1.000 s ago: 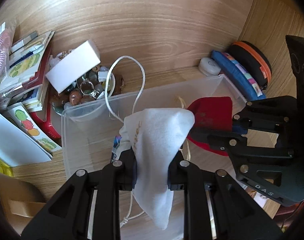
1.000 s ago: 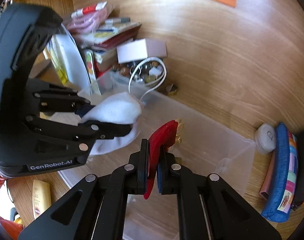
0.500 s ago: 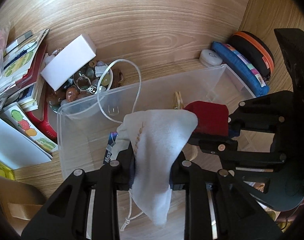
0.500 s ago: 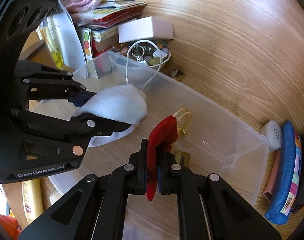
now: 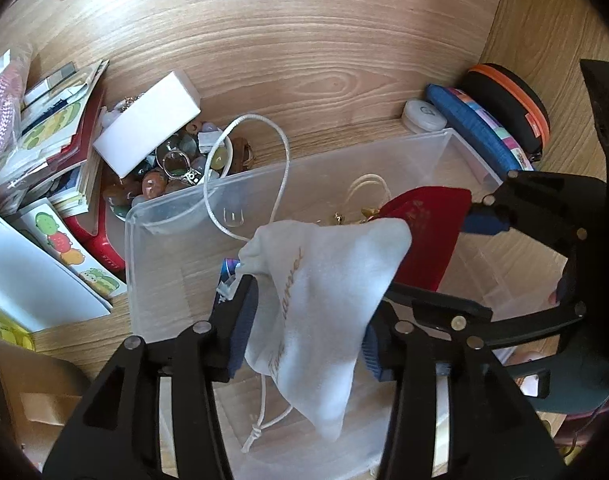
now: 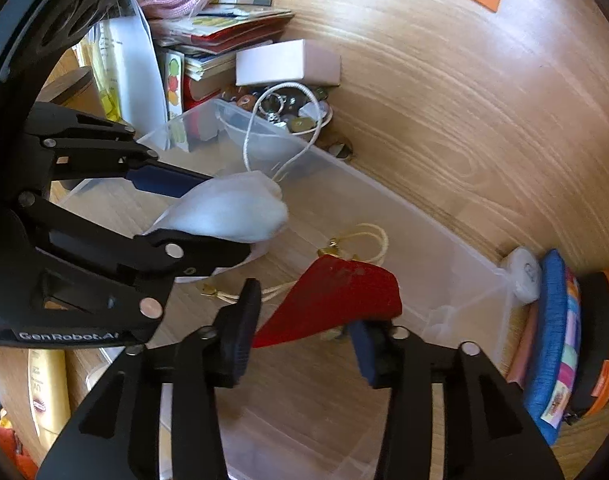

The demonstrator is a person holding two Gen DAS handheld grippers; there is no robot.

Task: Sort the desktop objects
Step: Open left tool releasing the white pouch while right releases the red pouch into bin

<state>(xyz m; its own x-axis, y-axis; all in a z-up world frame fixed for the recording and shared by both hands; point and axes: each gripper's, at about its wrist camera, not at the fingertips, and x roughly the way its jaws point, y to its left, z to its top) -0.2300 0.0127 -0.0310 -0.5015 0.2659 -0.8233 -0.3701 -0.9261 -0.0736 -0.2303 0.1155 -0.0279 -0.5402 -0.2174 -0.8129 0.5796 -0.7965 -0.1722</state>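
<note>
left claw (image 5: 304, 320): spread, white pouch (image 5: 324, 288) lying loose between its fingers
right claw (image 6: 304, 336): spread too, red pouch (image 6: 336, 300) slipping out
bin (image 5: 164, 216): right below both claws

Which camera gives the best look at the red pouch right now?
The right wrist view: the red pouch sits unobstructed between the right gripper fingers. In the left wrist view, the white pouch covers part of it.
</note>
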